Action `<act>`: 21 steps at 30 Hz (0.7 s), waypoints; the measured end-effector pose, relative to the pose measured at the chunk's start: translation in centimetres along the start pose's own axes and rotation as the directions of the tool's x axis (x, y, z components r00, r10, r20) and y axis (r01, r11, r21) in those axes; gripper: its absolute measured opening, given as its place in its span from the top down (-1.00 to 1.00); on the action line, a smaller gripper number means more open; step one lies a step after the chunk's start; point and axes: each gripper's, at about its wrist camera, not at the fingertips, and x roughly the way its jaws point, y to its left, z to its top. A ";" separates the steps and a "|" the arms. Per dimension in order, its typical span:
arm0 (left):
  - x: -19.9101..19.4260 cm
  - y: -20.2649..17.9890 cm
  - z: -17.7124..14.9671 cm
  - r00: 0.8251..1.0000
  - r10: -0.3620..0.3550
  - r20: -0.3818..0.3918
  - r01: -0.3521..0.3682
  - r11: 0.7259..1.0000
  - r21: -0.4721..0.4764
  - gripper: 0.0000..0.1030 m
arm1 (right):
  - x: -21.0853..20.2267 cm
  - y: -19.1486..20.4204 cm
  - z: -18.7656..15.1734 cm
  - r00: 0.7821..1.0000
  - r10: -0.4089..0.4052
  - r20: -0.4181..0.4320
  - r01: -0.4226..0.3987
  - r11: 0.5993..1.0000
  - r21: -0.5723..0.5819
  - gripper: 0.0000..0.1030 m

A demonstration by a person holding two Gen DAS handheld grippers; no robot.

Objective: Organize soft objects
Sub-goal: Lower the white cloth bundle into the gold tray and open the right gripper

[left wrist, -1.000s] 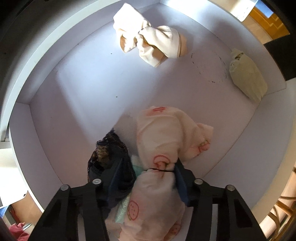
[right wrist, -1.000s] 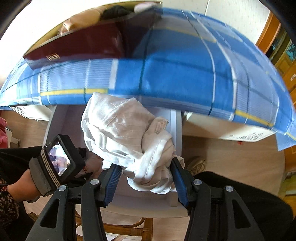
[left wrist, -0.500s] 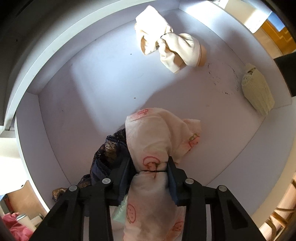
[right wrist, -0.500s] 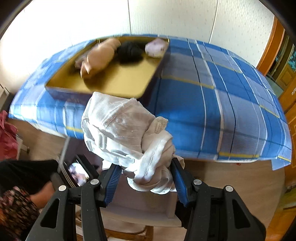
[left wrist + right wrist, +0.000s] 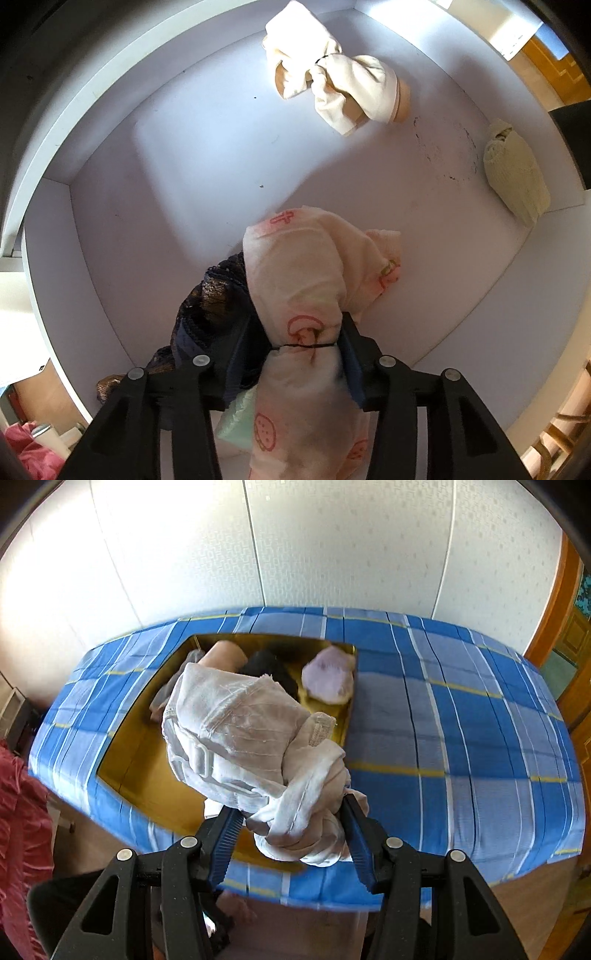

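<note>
In the left wrist view my left gripper (image 5: 299,325) points down into a white drawer (image 5: 184,166). A pink mushroom-print bundle (image 5: 295,273), tied with a black band, sits between its fingers. Both pads still touch the tied waist while the jaws are opening. A dark lace cloth (image 5: 210,302) lies against the left finger. In the right wrist view my right gripper (image 5: 291,808) is shut on a knotted white cloth bundle (image 5: 240,738). It hangs above the near part of a gold box (image 5: 147,771) on the blue plaid table (image 5: 461,738).
The drawer also holds a cream bundle (image 5: 332,85) at the back and a pale yellow knit bundle (image 5: 517,173) at the right wall. The gold box contains a tan bundle (image 5: 221,653), a black one (image 5: 269,664) and a lilac one (image 5: 328,679). Red fabric (image 5: 18,812) hangs at left.
My right gripper has risen with the white bundle, from below the table edge to above the top, bringing the gold box into view. The left jaws tightened on the printed bundle, then widened slightly.
</note>
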 end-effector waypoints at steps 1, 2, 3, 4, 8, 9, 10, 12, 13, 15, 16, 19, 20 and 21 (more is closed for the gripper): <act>1.1 0.1 0.2 1.000 -0.001 -0.001 0.001 1.000 0.001 0.10 | 0.7 0.0 0.4 1.000 -0.010 -0.005 0.010 1.000 -0.001 -0.05; 1.1 0.0 0.2 1.000 -0.002 -0.003 0.002 1.000 0.001 0.09 | 1.3 0.1 1.1 1.000 -0.023 -0.013 0.023 1.000 -0.006 -0.05; 1.2 0.1 0.2 1.000 -0.003 -0.004 0.003 1.000 0.000 0.09 | 2.1 0.3 1.7 0.999 -0.034 -0.022 0.033 0.999 -0.011 -0.05; 1.2 0.1 0.3 1.000 -0.005 -0.005 0.005 1.000 -0.003 0.09 | 2.8 0.5 2.2 0.999 -0.041 -0.028 0.041 0.999 -0.016 -0.05; 1.1 0.0 0.7 1.000 -0.007 -0.008 0.007 1.000 -0.006 0.09 | 5.3 1.0 3.9 0.997 -0.065 -0.043 0.063 0.997 -0.032 -0.05; 1.1 0.0 0.7 1.000 -0.006 -0.008 0.006 1.000 -0.006 0.09 | 5.9 1.0 4.2 0.997 -0.071 -0.045 0.069 0.997 -0.033 -0.05; 1.2 0.0 0.8 1.000 -0.006 -0.008 0.006 1.000 -0.006 0.10 | 6.2 1.1 4.4 0.996 -0.074 -0.047 0.073 0.997 -0.039 -0.05; 1.3 0.0 1.0 1.000 -0.005 -0.009 0.005 1.000 -0.004 0.10 | 7.0 1.5 4.8 0.995 -0.084 -0.052 0.081 0.995 -0.057 -0.05; 1.6 0.1 0.9 1.000 -0.005 -0.009 0.005 1.000 -0.003 0.10 | 7.3 1.6 4.9 0.995 -0.088 -0.055 0.085 0.995 -0.060 -0.05; 1.9 0.3 0.9 1.000 -0.006 -0.010 0.006 1.000 -0.005 0.10 | 8.1 1.8 5.1 0.993 -0.097 -0.067 0.093 0.994 -0.060 -0.05; 2.1 0.3 0.9 1.000 -0.006 -0.010 0.006 1.000 -0.008 0.10 | 8.3 1.8 5.2 0.992 -0.100 -0.071 0.096 0.994 -0.060 -0.05; 2.3 0.5 0.8 1.000 -0.010 -0.012 0.010 1.000 -0.013 0.10 | 9.5 2.1 5.3 0.989 -0.122 -0.081 0.115 0.990 -0.080 -0.06; 2.5 0.5 0.8 1.000 -0.011 -0.012 0.011 1.000 -0.014 0.10 | 9.8 2.2 5.3 0.988 -0.133 -0.080 0.126 0.988 -0.091 -0.06; 2.5 0.6 0.8 1.000 -0.012 -0.012 0.012 1.000 -0.017 0.10 | 10.2 2.2 5.3 0.986 -0.144 -0.078 0.136 0.985 -0.104 -0.07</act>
